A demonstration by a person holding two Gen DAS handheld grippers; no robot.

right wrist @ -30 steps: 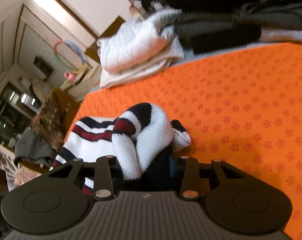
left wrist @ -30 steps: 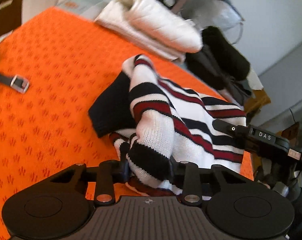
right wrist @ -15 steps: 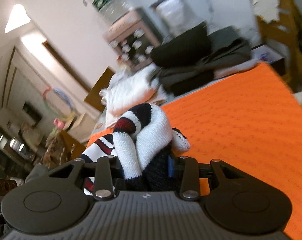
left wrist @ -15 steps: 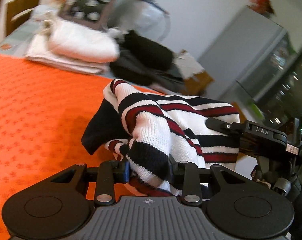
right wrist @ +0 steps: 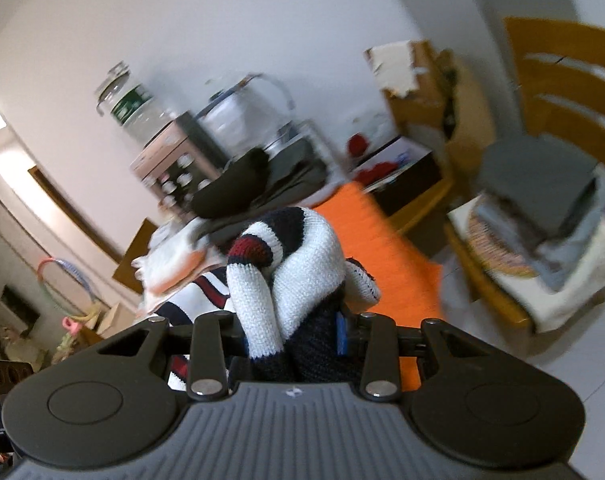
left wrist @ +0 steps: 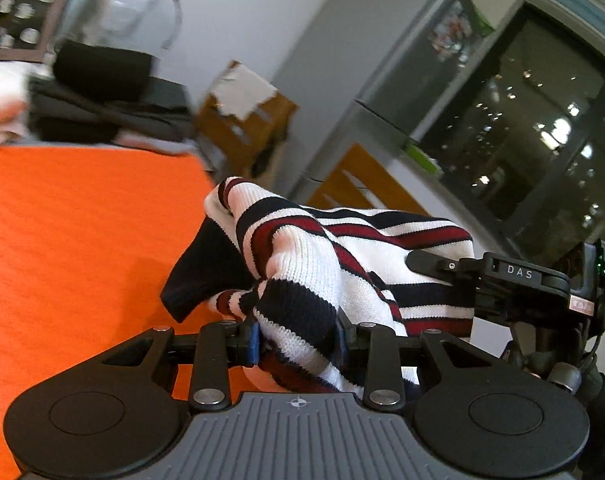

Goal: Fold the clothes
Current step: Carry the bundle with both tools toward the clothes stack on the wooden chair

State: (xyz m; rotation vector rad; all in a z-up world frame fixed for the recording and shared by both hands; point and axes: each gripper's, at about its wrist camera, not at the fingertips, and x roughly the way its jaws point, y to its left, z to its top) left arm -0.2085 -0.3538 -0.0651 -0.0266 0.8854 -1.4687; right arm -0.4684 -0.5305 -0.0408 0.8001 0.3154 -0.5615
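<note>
Since 1 second ago both cameras have tipped upward: the orange patterned tablecloth [left wrist: 74,240] that filled the views now takes up only part of each, and the wall and room behind show instead, so the white knitted sweater with navy and dark red stripes [left wrist: 342,256] appears to have been lifted higher. It is bunched and held in the air above the tablecloth's near edge, not lying on it. The left gripper [left wrist: 298,334] is clamped on a navy-and-white fold of it, and the right gripper [right wrist: 290,334] is clamped on a white and navy roll, likely a sleeve or hem.

In the left wrist view the right gripper's black body [left wrist: 514,276] sits off to the right with striped cloth spanning between the 2 tools, so the sweater's long axis runs roughly from 1 gripper to the other, and neither is clearly nearer the tablecloth. My judgement is that the next move turns on spreading that span and lowering it flat onto the tablecloth ahead.

Behind lie a stack of dark folded clothes [left wrist: 102,96], white folded clothes [right wrist: 174,264] and a wooden chair [right wrist: 562,92].
</note>
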